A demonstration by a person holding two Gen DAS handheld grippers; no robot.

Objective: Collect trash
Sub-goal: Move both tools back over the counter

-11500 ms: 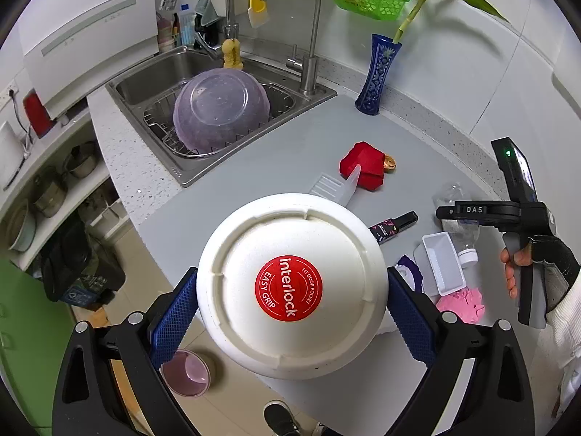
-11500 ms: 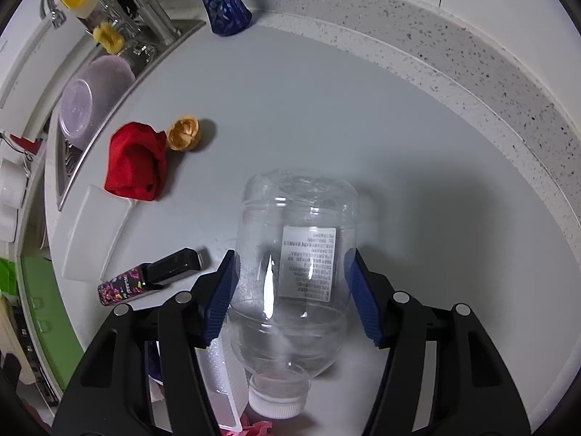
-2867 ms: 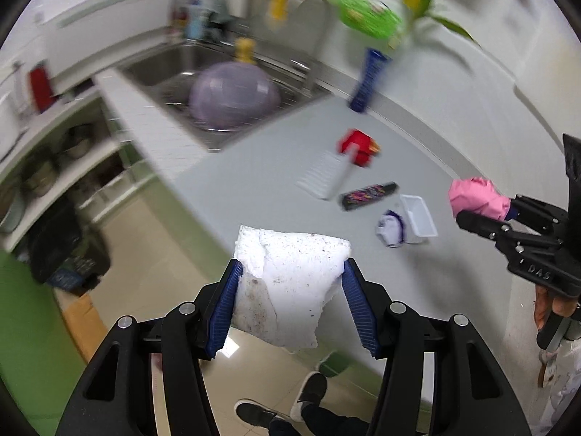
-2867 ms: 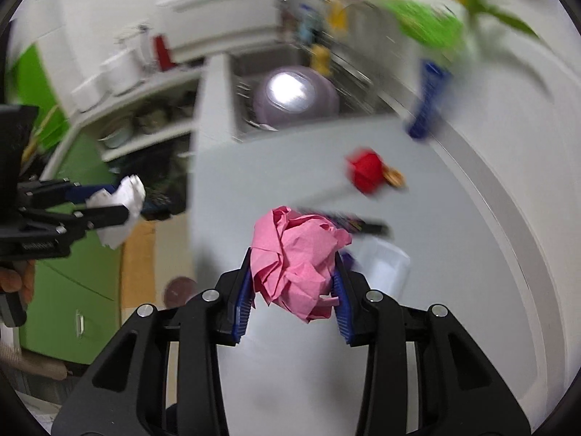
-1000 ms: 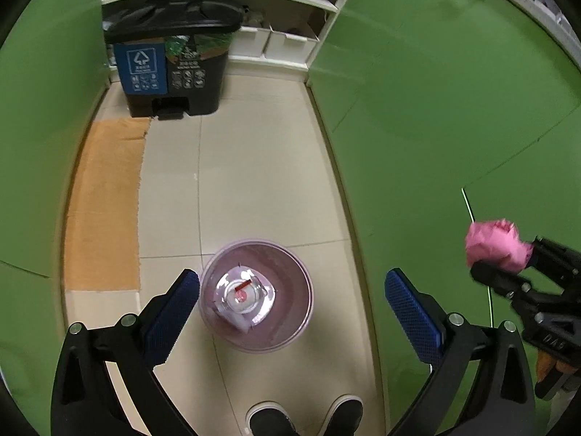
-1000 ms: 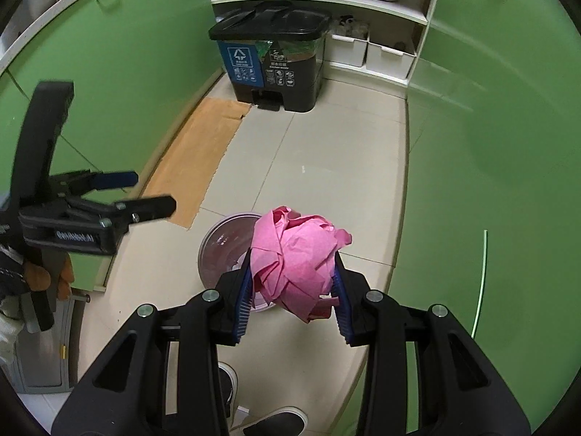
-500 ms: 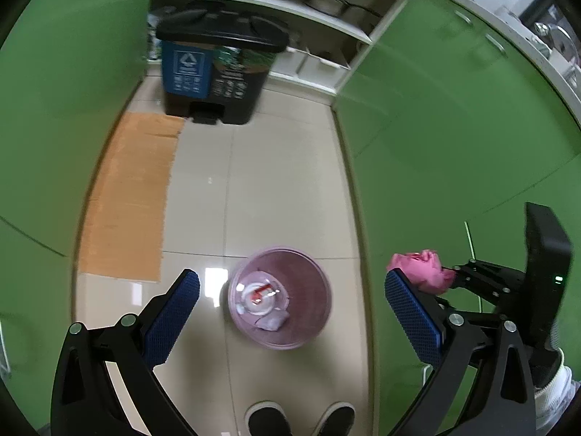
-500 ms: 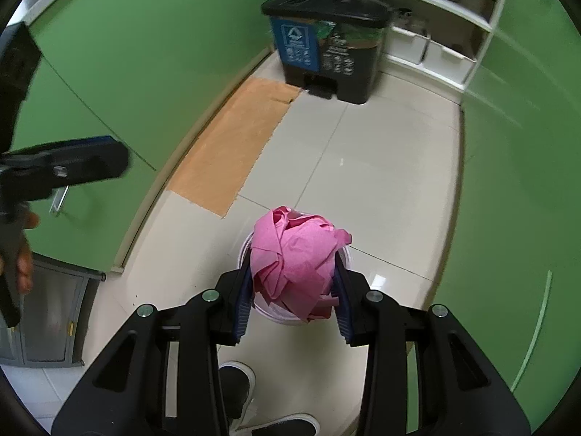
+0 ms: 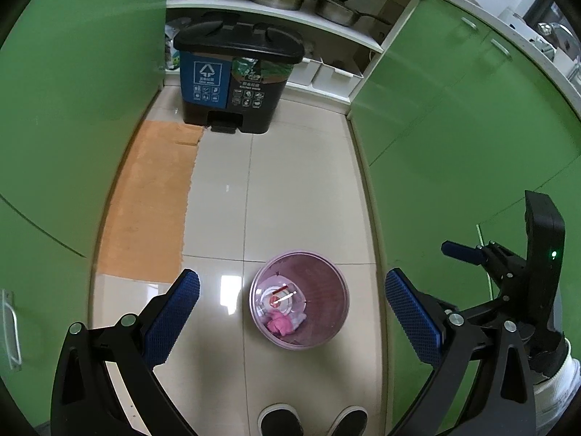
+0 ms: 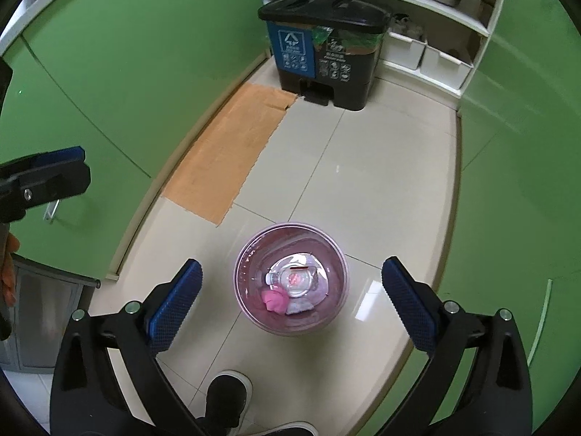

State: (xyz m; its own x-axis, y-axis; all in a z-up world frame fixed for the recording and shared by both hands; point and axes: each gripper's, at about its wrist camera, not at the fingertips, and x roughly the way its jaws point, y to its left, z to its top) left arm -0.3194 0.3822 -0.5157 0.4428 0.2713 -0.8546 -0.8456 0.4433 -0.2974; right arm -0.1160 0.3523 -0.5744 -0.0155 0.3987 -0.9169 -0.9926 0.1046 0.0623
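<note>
Both the left gripper and right gripper are being held spread wide and empty above the pink wastebasket, where the pink paper wad is lying; bare tiled floor is surrounding its rim.

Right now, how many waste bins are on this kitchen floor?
2: a small pink bin below the open grippers, and a black pedal bin by the shelves. Others may be out of view.
</note>
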